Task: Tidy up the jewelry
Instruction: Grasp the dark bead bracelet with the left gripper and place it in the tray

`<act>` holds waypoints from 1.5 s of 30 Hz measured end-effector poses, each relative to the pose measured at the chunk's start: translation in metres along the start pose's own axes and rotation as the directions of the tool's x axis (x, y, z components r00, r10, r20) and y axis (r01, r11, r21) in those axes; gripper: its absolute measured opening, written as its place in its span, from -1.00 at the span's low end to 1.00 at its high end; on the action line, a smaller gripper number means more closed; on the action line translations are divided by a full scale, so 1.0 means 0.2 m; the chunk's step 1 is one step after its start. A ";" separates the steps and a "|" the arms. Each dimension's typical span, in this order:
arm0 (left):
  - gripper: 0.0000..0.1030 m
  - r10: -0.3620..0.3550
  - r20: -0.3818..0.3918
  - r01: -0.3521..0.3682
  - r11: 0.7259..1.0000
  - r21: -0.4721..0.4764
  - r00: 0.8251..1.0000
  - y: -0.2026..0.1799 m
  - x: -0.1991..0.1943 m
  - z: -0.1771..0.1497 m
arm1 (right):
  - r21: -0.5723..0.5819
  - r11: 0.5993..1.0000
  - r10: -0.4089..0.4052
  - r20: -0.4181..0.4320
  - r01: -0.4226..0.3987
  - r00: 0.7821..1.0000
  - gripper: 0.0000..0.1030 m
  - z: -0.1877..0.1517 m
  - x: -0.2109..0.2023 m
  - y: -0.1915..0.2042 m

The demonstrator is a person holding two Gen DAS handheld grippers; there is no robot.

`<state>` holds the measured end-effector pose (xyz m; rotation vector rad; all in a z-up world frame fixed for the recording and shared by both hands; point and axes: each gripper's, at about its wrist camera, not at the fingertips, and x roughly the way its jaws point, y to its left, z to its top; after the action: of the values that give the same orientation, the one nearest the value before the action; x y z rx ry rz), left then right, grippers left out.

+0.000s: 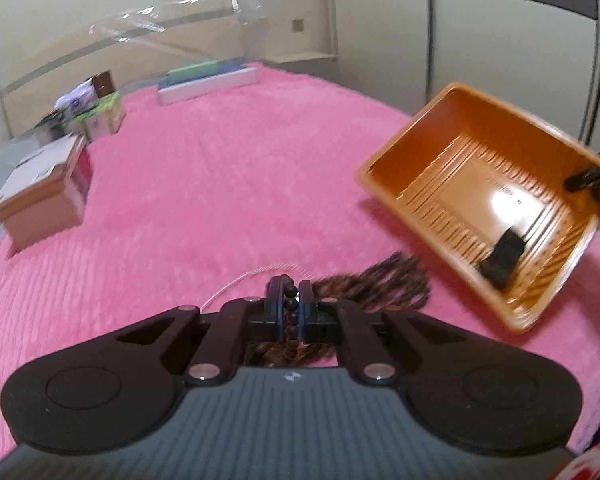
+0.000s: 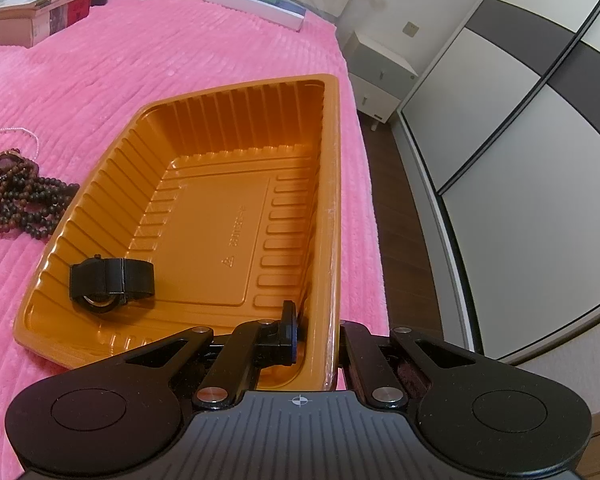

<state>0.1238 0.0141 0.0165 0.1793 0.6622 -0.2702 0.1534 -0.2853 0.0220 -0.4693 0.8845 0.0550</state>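
My left gripper point(image 1: 291, 304) is shut on a strand of the dark brown bead necklace point(image 1: 384, 284), whose other loops trail on the pink blanket just right of the fingers. A thin pale chain point(image 1: 252, 276) lies beside them. To the right, the orange plastic tray point(image 1: 452, 148) is tilted, with a black watch point(image 1: 504, 256) in its low corner. My right gripper point(image 2: 316, 336) is shut on the tray's near wall point(image 2: 320, 280), one finger inside and one outside. From that view the watch point(image 2: 108, 284) sits at the tray's near left and the beads point(image 2: 24, 196) lie left of the tray.
Pink ribbed blanket point(image 1: 220, 184) covers the bed. A cardboard box point(image 1: 40, 196), green boxes point(image 1: 100, 120) and flat boxes point(image 1: 208, 80) line the far side. Right of the tray the bed ends; a white nightstand point(image 2: 380, 76) and wardrobe doors point(image 2: 520, 120) stand beyond.
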 end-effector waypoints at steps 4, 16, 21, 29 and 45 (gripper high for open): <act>-0.88 -0.075 0.033 0.074 0.997 0.029 0.997 -0.13 0.00 0.10 | 0.003 1.000 0.004 0.001 -0.004 1.000 -0.93 0.00 0.00 0.00; -0.88 -0.358 0.033 0.353 0.929 0.114 0.933 -0.64 0.15 0.32 | 0.020 1.000 0.019 0.004 -0.019 1.000 -0.92 -0.01 0.01 -0.02; -0.88 -0.410 -0.012 0.408 0.906 0.111 0.912 -0.73 0.25 0.31 | 0.025 0.999 0.021 0.005 -0.021 1.000 -0.92 -0.01 0.01 -0.02; -0.46 -0.386 -0.058 0.390 0.917 0.088 0.921 -0.74 0.35 0.27 | 0.032 0.999 0.024 0.006 -0.024 1.000 -0.92 -0.01 0.01 -0.02; -0.46 0.037 -0.062 -0.043 0.995 -0.089 0.997 -0.01 0.15 -0.11 | 0.037 0.999 0.018 0.010 -0.018 1.000 -0.93 -0.02 0.00 -0.02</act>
<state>0.1340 0.0126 -0.0189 0.1148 0.7286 -0.1967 0.1521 -0.2894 0.0210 -0.4266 0.8784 0.0573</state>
